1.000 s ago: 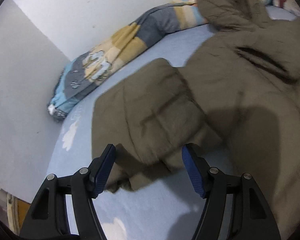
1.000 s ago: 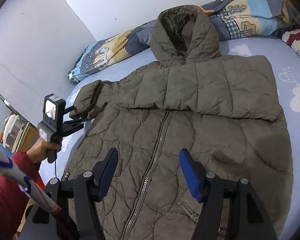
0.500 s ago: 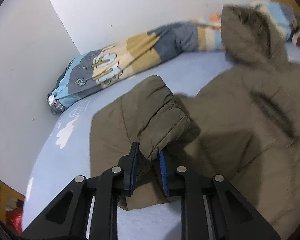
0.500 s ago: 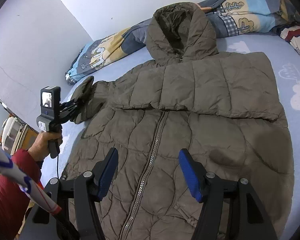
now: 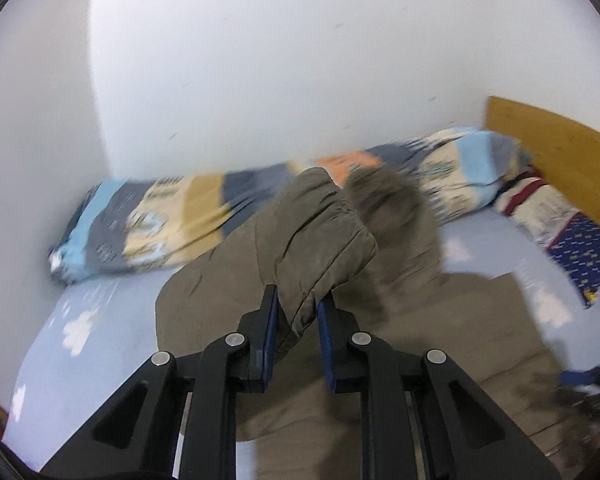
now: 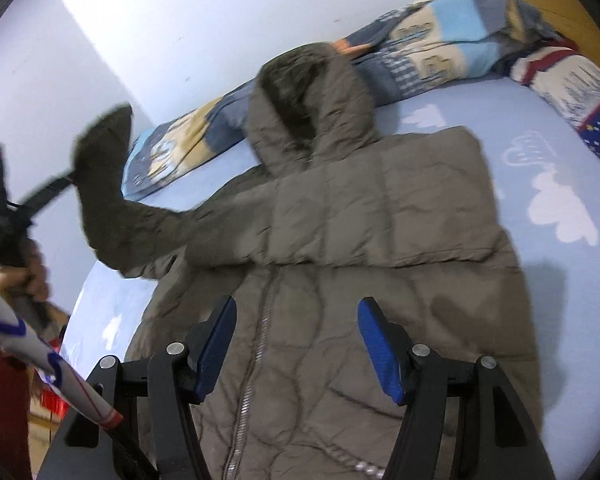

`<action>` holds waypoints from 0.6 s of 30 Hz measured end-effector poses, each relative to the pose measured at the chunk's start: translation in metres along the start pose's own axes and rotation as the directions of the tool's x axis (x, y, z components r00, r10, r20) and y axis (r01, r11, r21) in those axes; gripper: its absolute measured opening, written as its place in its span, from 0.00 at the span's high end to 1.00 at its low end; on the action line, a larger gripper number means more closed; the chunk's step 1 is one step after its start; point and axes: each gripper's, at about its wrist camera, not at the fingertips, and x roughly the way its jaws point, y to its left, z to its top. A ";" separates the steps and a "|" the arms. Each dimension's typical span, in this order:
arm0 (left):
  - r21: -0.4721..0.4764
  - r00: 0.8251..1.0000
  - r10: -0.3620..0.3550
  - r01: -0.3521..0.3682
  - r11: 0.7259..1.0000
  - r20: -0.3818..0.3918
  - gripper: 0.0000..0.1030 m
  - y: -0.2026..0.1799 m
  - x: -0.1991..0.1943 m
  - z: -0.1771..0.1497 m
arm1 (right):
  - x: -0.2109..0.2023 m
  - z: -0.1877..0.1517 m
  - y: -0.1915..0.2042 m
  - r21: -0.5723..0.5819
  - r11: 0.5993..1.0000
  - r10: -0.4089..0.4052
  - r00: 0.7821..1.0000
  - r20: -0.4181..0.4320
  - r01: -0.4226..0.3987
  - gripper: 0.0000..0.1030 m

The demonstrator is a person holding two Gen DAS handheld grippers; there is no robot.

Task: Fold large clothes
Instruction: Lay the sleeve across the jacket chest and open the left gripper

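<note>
An olive hooded puffer jacket [image 6: 340, 240] lies front up on a light blue bed, zipper [image 6: 256, 344] closed, hood [image 6: 304, 84] toward the wall. One sleeve lies folded across its chest. My left gripper [image 5: 298, 312] is shut on the cuff of the other sleeve [image 5: 320, 240] and holds it lifted off the bed; the raised sleeve [image 6: 108, 184] and the left gripper [image 6: 73, 176] also show in the right wrist view. My right gripper [image 6: 298, 344] is open and empty, just above the jacket's lower front by the zipper.
A patterned quilt [image 6: 440, 44] lies bunched along the wall behind the hood, also in the left wrist view [image 5: 160, 220]. A pillow [image 6: 572, 80] and a wooden headboard [image 5: 552, 148] are at the right. White walls close the bed's far side and left corner.
My left gripper closed on the sleeve cuff and has lifted it up off the bed, swinging toward the jacket's body. My right gripper stayed open and moved slightly closer over the front.
</note>
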 end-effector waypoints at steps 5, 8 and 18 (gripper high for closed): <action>-0.018 0.991 -0.133 0.133 0.991 -0.008 0.82 -0.077 0.002 0.022 | -0.010 0.005 -0.024 0.082 0.994 -0.076 0.997 0.024 0.073 0.34; -0.047 0.978 -0.204 0.202 0.978 -0.042 0.81 -0.122 0.020 0.015 | -0.016 0.008 -0.041 0.138 0.985 -0.112 0.993 0.036 0.106 0.34; -0.173 0.905 -0.340 0.303 0.937 -0.255 0.50 -0.212 0.095 -0.045 | -0.024 0.014 -0.078 0.263 0.941 -0.229 0.973 0.030 0.213 0.34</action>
